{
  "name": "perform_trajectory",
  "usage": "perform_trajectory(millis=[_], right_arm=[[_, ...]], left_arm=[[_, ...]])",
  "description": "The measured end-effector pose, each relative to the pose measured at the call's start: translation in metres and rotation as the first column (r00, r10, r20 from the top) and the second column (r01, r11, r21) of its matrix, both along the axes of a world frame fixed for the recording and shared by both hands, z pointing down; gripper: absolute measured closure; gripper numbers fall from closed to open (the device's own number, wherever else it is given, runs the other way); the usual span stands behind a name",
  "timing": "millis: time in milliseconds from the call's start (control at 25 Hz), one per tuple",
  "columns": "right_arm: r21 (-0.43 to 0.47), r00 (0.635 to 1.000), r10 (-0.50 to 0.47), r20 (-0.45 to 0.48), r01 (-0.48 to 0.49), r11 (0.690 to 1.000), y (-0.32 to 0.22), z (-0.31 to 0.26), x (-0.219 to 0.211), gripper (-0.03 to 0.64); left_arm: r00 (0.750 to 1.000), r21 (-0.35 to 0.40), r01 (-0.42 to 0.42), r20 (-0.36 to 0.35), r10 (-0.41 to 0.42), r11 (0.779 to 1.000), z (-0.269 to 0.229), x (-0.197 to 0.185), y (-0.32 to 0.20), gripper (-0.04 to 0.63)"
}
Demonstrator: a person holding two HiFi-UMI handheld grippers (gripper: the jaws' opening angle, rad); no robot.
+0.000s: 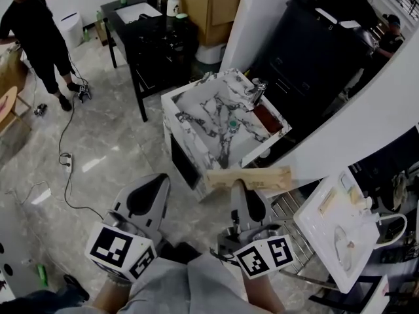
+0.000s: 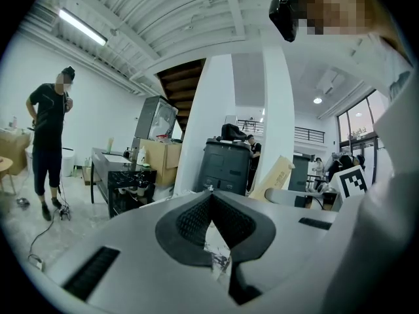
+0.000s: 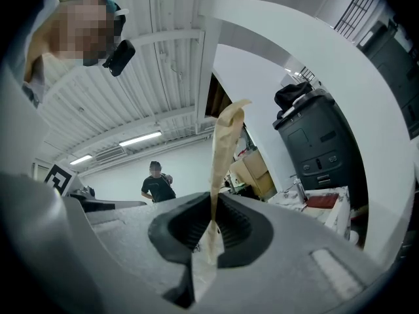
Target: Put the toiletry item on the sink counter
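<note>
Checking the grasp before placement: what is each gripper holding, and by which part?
The right gripper pinches the flat tan packet by its near long edge; the left gripper is shut, empty.

Marbled sink counter (image 1: 196, 87), faucet (image 1: 257, 91) and red item (image 1: 266, 118) on its rim

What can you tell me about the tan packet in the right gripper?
The packet is flat, long and thin, tan, like paper or card. The right gripper is shut on the middle of one long edge, so it sticks out past the jaws. It hangs crosswise in the air, short of the marble sink. Nothing else touches it.
</note>
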State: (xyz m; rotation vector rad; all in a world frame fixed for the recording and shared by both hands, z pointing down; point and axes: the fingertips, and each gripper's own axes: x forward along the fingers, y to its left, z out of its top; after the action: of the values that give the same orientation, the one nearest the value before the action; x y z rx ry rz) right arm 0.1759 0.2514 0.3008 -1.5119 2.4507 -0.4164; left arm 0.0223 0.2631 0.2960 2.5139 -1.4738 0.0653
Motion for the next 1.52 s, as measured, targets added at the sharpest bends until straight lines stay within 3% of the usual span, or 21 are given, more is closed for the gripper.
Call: perform_trajectory(millis=[840, 1280, 1520], right_arm=[[-0.017, 0.996, 0.081, -0.039, -0.081, 0.997, -0.096, -0.009, -0.154, 0.6], [-0.01, 0.99, 0.136, -0.045, -0.136, 0.991, -0.124, -0.01, -0.232, 0.6], [-0.008, 0.986, 0.158, -0.046, -0.158, 0.987, -0.128, -0.013, -0.257, 0.6]], left_arm=[[0.999, -0.004, -0.037, -0.019, 0.037, 0.999, -0.006, -0.171, -0.109, 0.591], [0.996, 0.004, -0.078, -0.033, 0.079, 0.997, -0.001, -0.252, -0.137, 0.591], [0.994, 0.008, -0.101, -0.042, 0.102, 0.995, 0.0, -0.277, -0.143, 0.591]])
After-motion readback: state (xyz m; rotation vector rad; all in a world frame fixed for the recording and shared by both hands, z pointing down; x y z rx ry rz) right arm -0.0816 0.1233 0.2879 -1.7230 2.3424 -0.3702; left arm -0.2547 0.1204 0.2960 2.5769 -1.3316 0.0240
